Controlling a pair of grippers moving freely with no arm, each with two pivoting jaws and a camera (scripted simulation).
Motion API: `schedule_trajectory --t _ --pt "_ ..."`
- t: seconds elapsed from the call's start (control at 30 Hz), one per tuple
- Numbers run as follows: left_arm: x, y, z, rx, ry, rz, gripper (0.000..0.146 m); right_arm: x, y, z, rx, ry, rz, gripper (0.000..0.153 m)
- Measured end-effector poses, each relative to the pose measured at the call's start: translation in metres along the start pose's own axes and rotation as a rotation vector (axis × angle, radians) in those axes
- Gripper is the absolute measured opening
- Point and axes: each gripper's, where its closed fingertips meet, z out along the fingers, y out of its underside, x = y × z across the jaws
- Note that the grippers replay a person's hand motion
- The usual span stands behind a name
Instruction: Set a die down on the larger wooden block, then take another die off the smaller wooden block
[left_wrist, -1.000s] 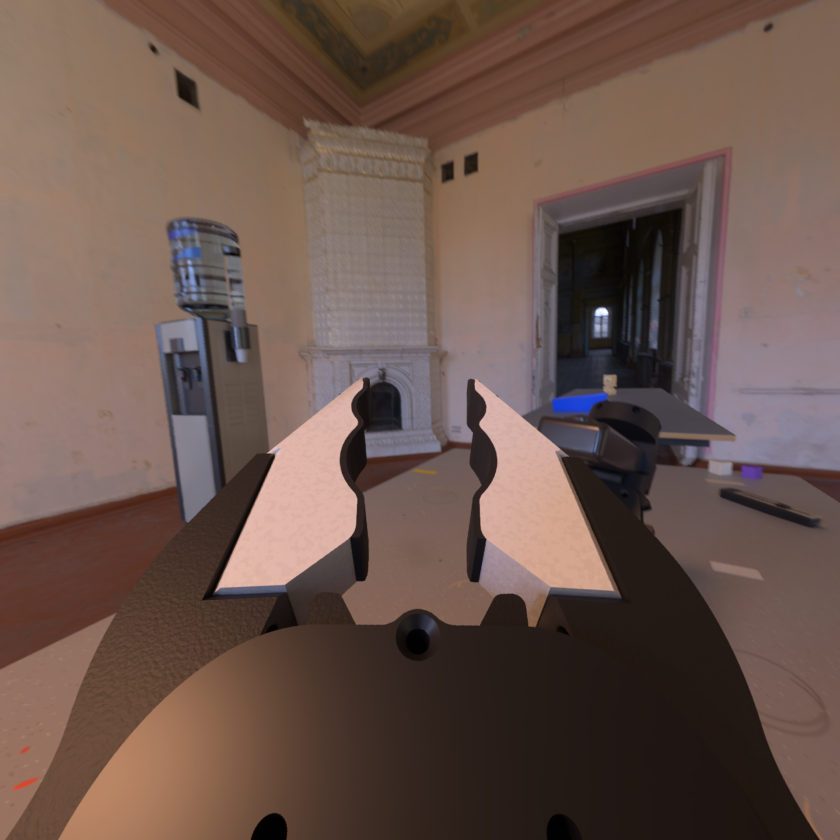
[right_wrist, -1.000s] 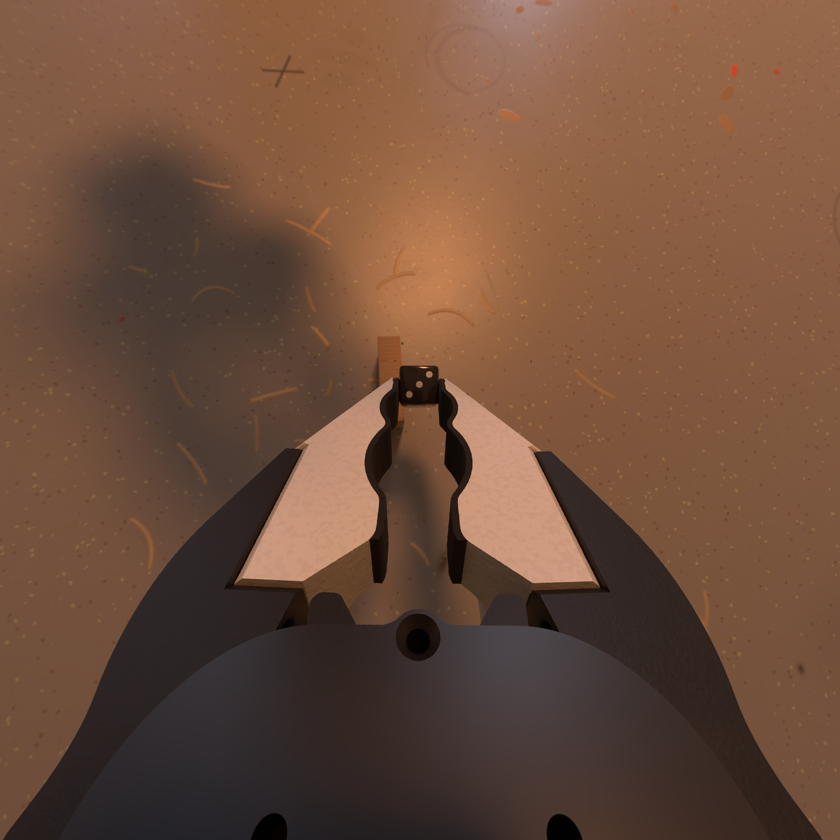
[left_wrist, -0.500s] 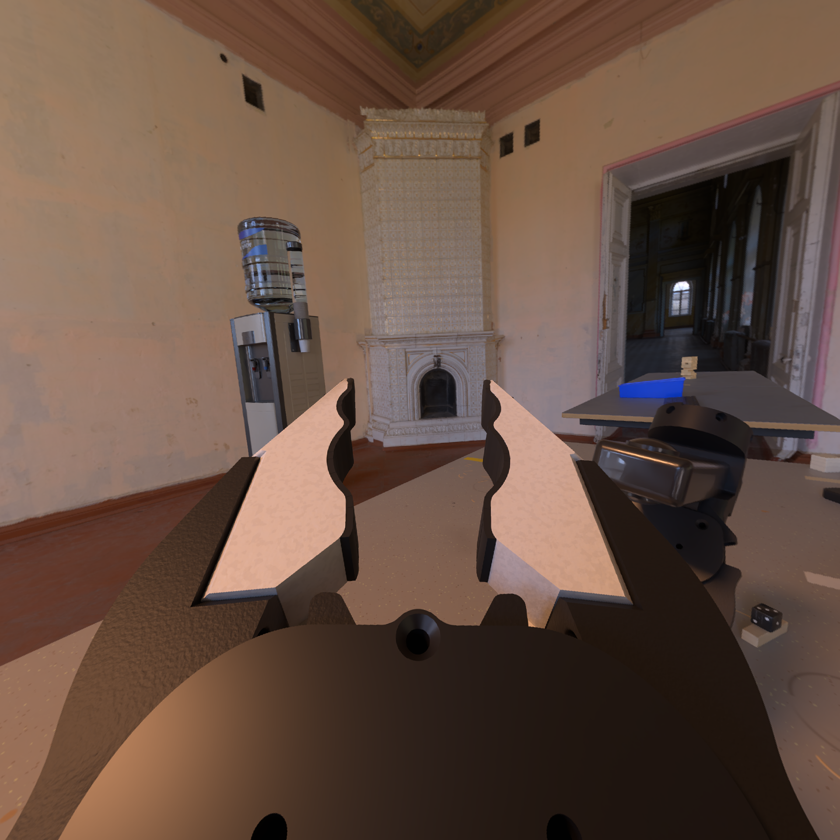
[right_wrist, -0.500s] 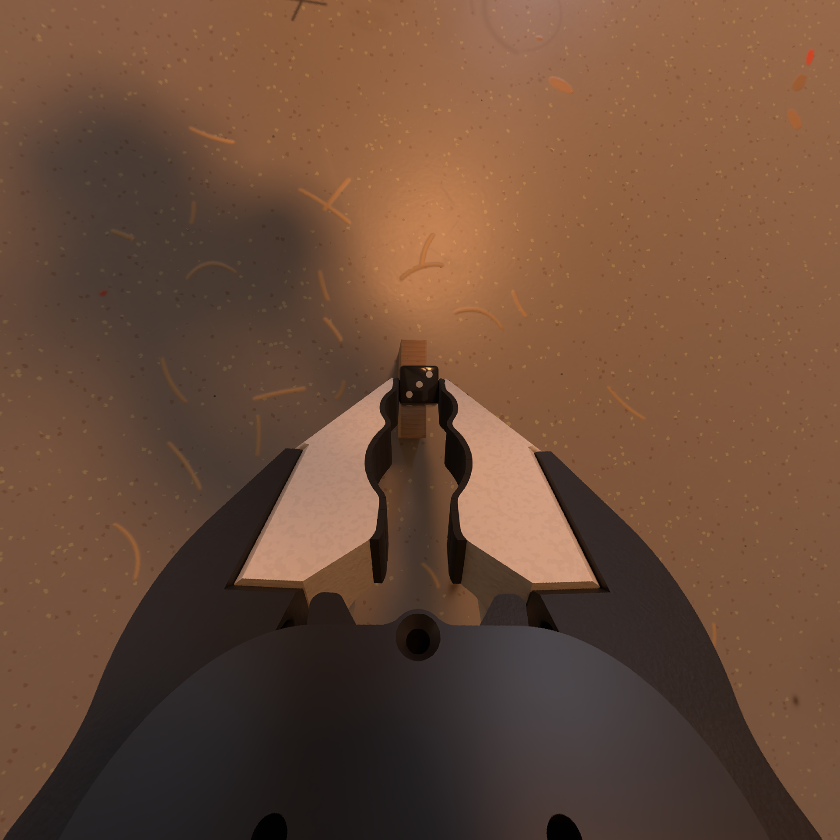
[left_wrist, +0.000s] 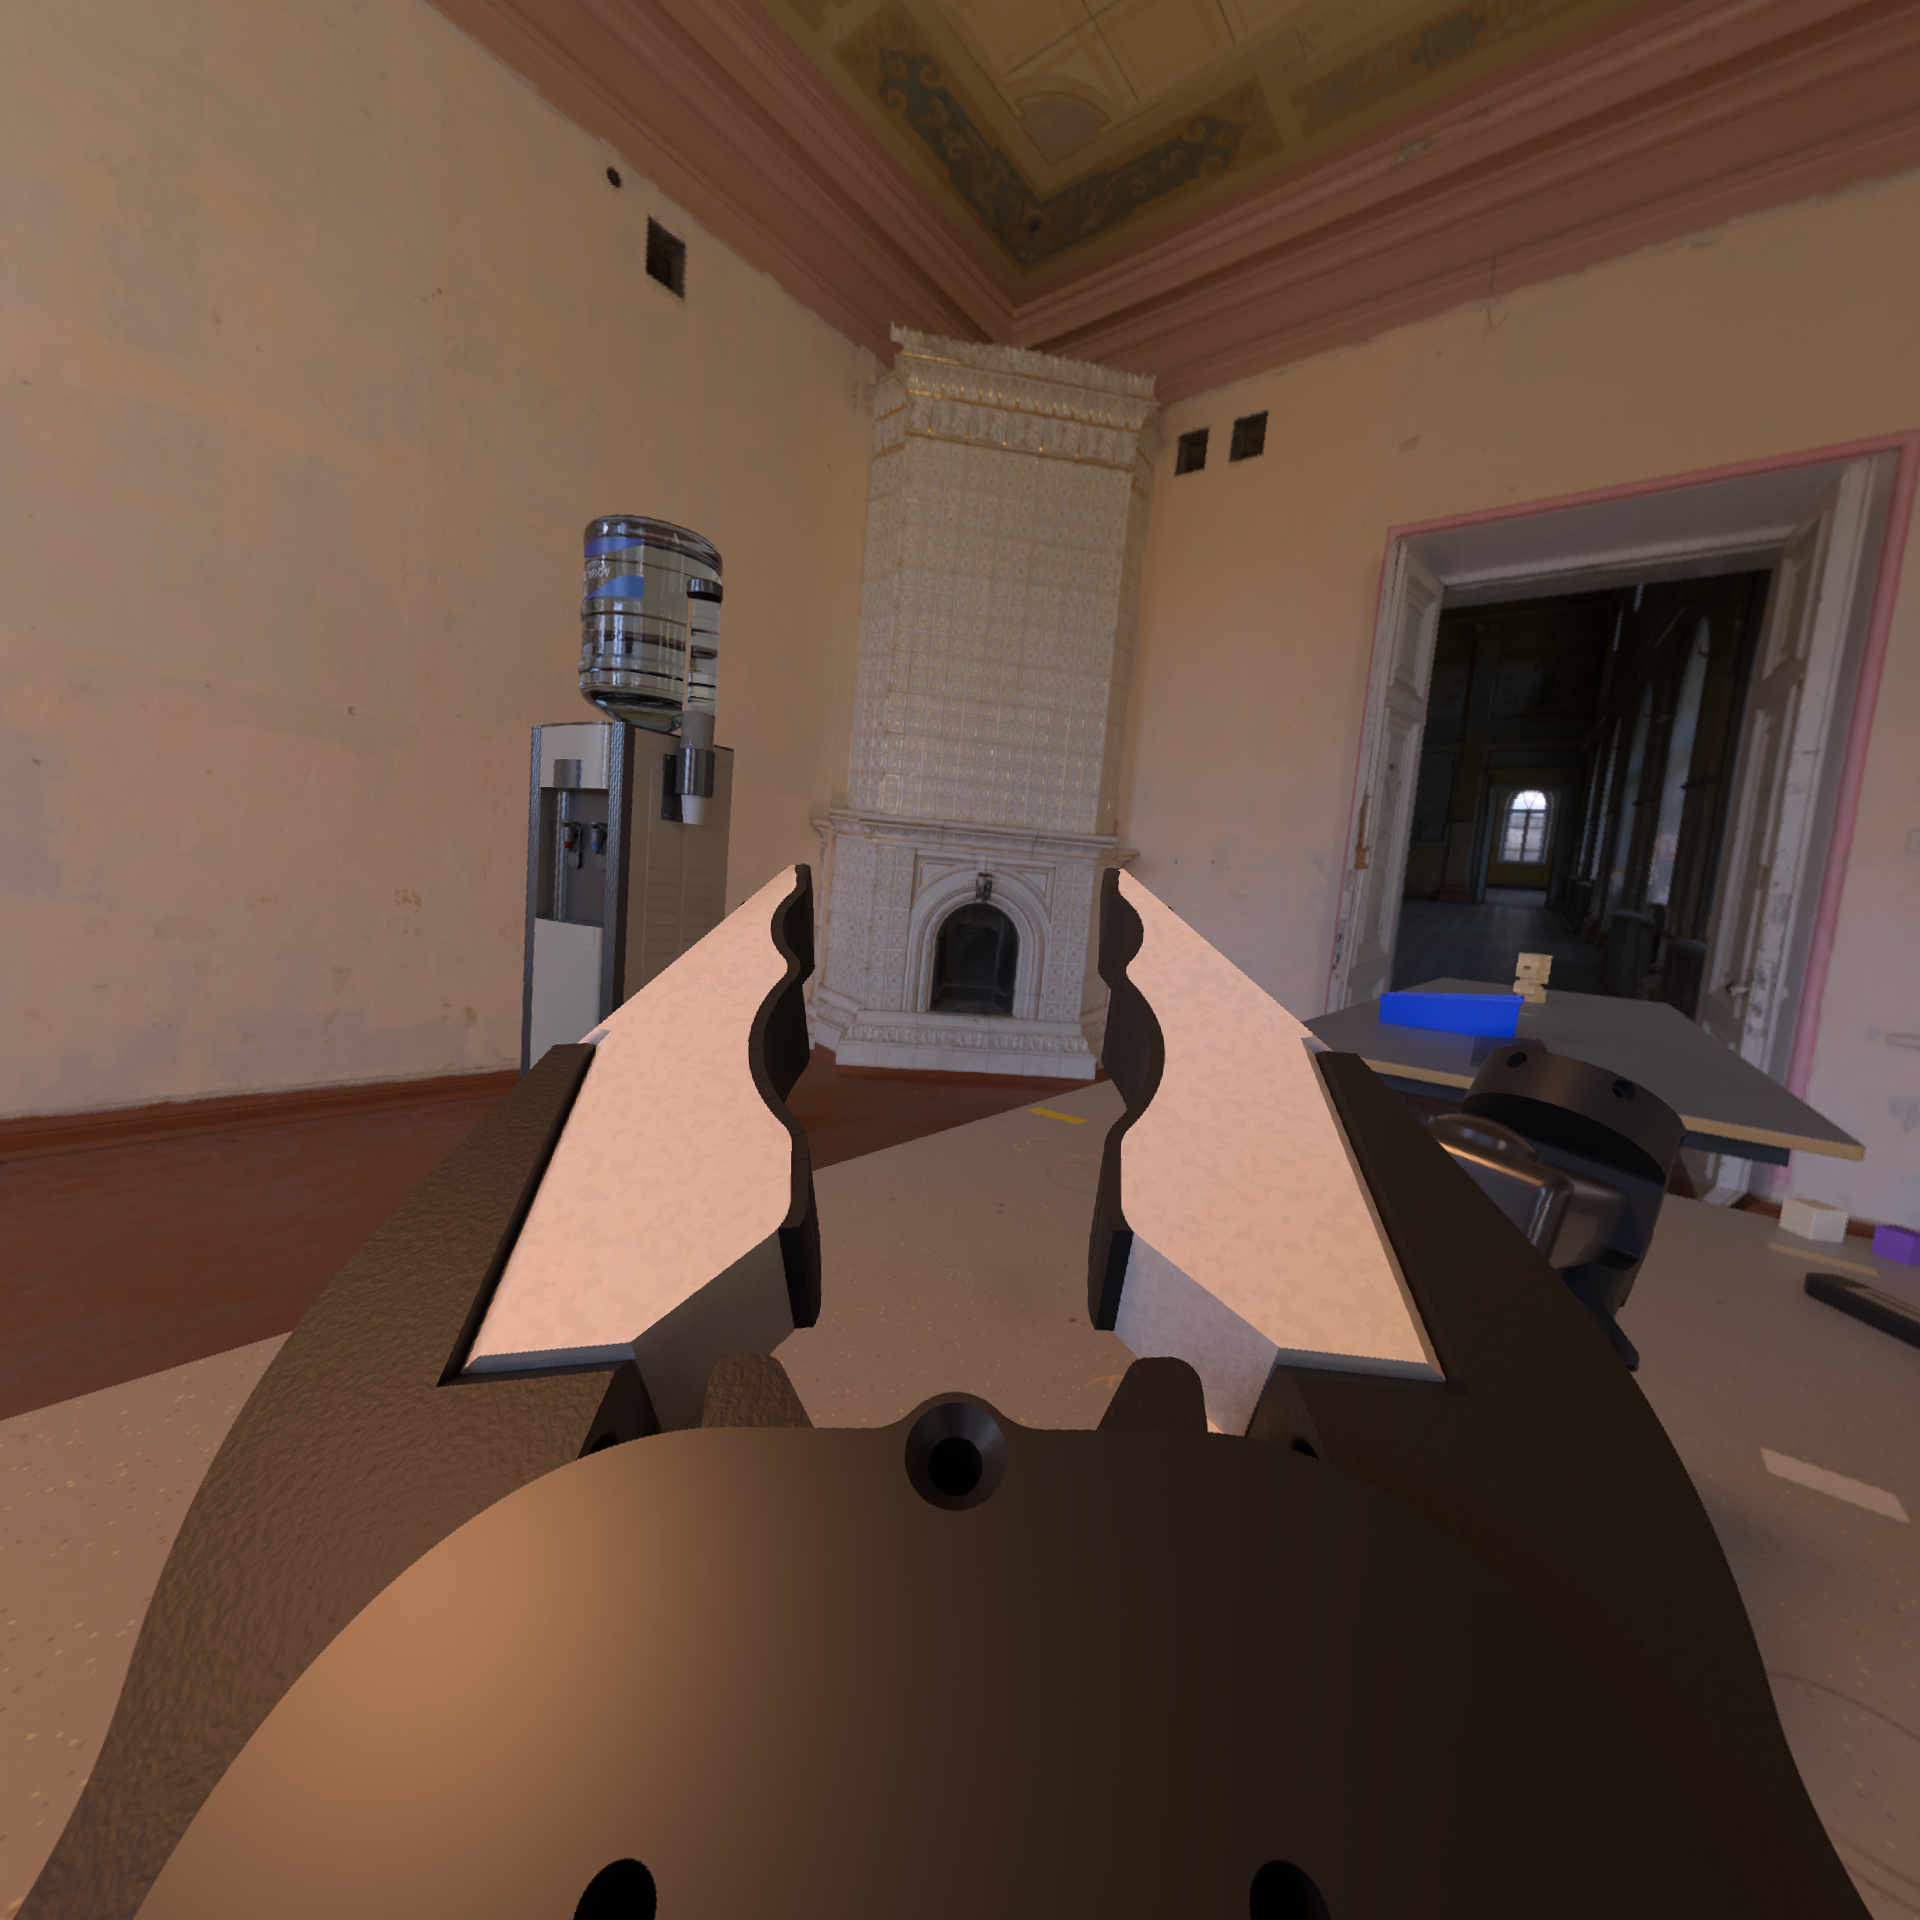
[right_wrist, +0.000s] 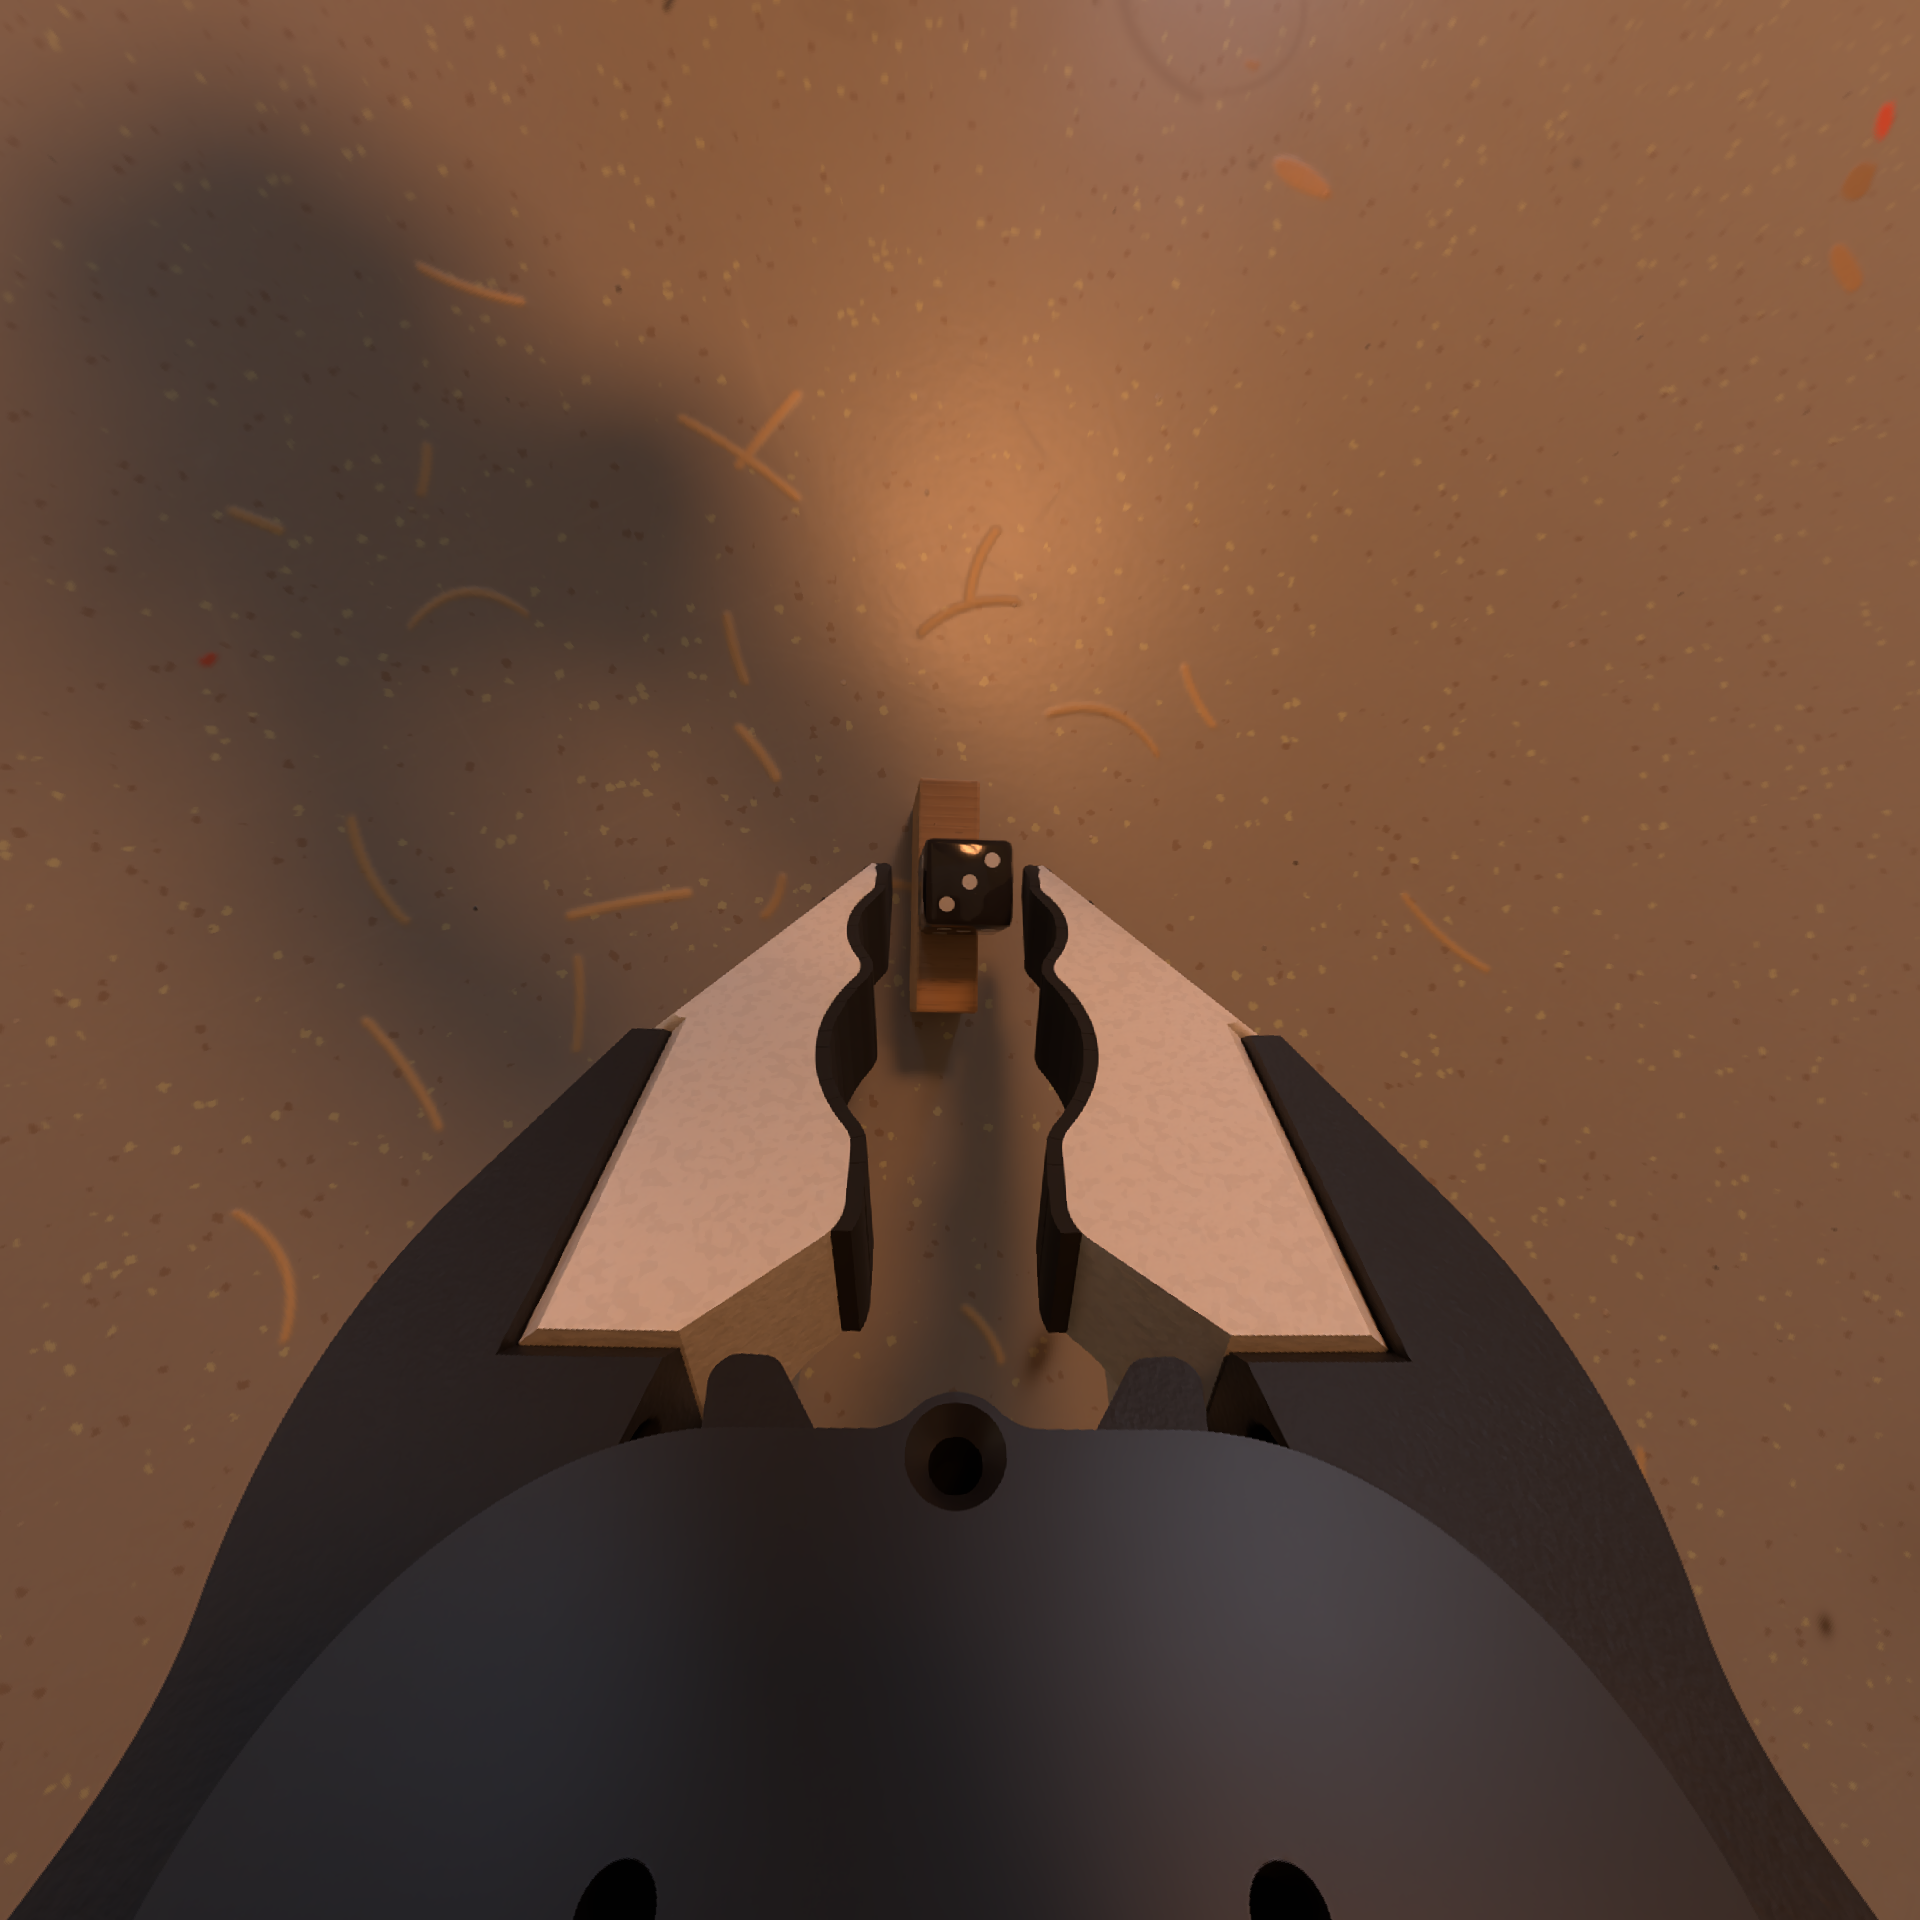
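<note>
In the right wrist view, a black die (right_wrist: 966, 883) with three pips facing up sits on a narrow wooden block (right_wrist: 945, 977) on the brown speckled table. My right gripper (right_wrist: 956, 883) points straight down over it. Its fingertips stand on either side of the die with a small gap on each side, so it is open. My left gripper (left_wrist: 951, 894) is open and empty, held level above the table and facing the room. The right gripper's dark body also shows in the left wrist view (left_wrist: 1558, 1153), low on the right. No second die or block is in view.
A water dispenser (left_wrist: 623, 883) and a white tiled stove (left_wrist: 987, 831) stand by the far walls. A second table (left_wrist: 1621, 1070) carries a blue block (left_wrist: 1449, 1013). On my table's right lie a cream block (left_wrist: 1813, 1218), a purple block (left_wrist: 1896, 1242) and a black bar (left_wrist: 1860, 1309).
The right gripper's fingers have parted and let go of the die, which now rests on the wooden block. The left wrist view has tilted upward; the die on a pale block at its lower right has left the frame.
</note>
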Motion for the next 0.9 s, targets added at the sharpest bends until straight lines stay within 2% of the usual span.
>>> schedule_trajectory --t 0.1,0.17,0.27,0.37,0.43,0.53,0.63,0.73,0.83,0.9 --pt "-0.003 -0.002 -0.002 0.014 -0.007 -0.014 0.055 0.007 -0.007 -0.022 0.029 0.030 -0.001 0.028" --pt "-0.003 -0.003 -0.002 0.019 -0.011 -0.018 0.055 0.016 -0.010 -0.058 0.050 0.085 0.013 0.028" --pt "-0.001 -0.005 -0.002 0.026 -0.003 -0.024 0.056 0.021 -0.004 -0.129 0.095 0.151 0.096 0.030" --pt "0.009 -0.001 0.003 0.010 0.036 -0.031 0.056 0.015 0.039 -0.185 0.000 0.211 0.184 0.031" --pt "0.023 0.008 0.010 -0.022 0.082 -0.035 0.056 0.007 0.081 -0.203 -0.138 0.233 0.233 0.028" --pt "0.052 0.031 0.023 -0.116 0.180 -0.045 0.055 -0.007 0.138 -0.208 -0.316 0.214 0.317 0.023" --pt "0.093 0.065 0.035 -0.248 0.291 -0.056 0.056 -0.015 0.173 -0.201 -0.376 0.227 0.359 0.020" --pt "0.136 0.099 0.039 -0.373 0.407 -0.030 0.056 -0.022 0.186 -0.192 -0.316 0.237 0.365 0.019" --pt "0.170 0.124 0.036 -0.456 0.507 -0.013 0.054 -0.034 0.183 -0.178 -0.222 0.201 0.360 0.020" --pt "0.182 0.138 0.034 -0.505 0.538 0.049 0.053 -0.043 0.185 -0.168 -0.233 0.182 0.326 0.020"
